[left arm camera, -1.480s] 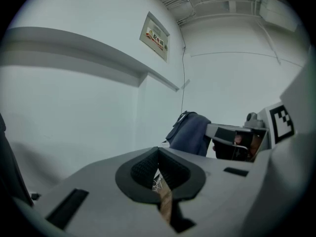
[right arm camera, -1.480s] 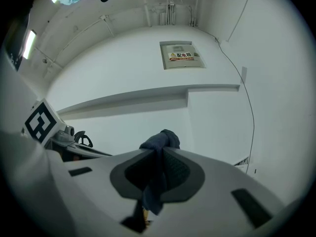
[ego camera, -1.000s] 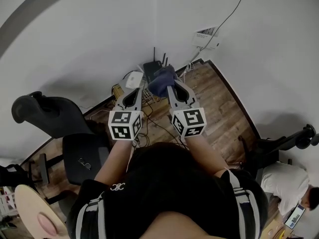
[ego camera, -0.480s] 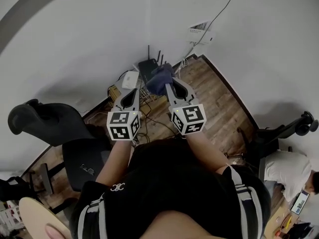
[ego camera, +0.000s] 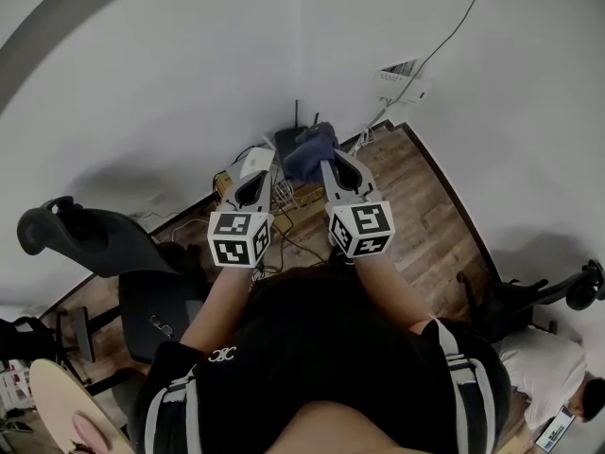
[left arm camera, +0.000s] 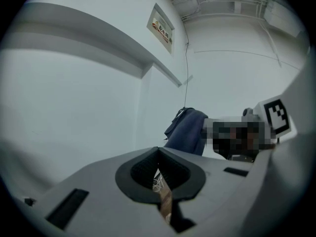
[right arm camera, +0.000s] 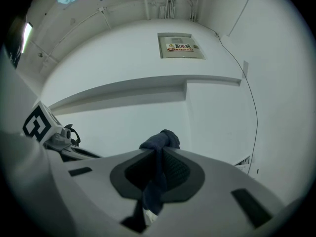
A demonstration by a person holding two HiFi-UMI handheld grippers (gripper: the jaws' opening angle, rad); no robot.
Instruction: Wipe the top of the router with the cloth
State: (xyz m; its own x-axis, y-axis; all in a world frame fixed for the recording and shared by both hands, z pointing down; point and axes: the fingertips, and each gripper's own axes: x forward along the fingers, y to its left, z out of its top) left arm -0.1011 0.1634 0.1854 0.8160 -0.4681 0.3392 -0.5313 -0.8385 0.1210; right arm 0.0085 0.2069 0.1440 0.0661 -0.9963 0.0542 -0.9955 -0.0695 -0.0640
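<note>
The right claw (right arm camera: 158, 153) is clamped on a dark blue cloth (right arm camera: 160, 140). The cloth is pinched between its two ribbed black pads, with one bunched end sticking out past the tips and one tail hanging back toward the camera. The left claw (left arm camera: 159, 155) has its two jaws drawn together with nothing between them; only a thin slit shows a strip of wooden floor and some wire behind.

In the head view both claws point toward the room corner at upper centre, the left claw (ego camera: 260, 172) just beside the right claw (ego camera: 324, 162). Each carries one white cube with black square markers. The dark blue cloth (ego camera: 308, 149) hangs at the right claw's tips, over the right part of the black box-shaped router (ego camera: 286, 140). Whether the two touch cannot be told. The router sits on the wooden plank floor (ego camera: 416, 197) in the corner, with two thin antennas rising behind it. One small white box (ego camera: 255, 162) lies just left of it amid tangled cables.

One white wall socket plate (ego camera: 401, 74) sits at upper right. One black office chair (ego camera: 95, 239) stands at the left of the frame, and part of a second shows at lower right (ego camera: 548, 287).
</note>
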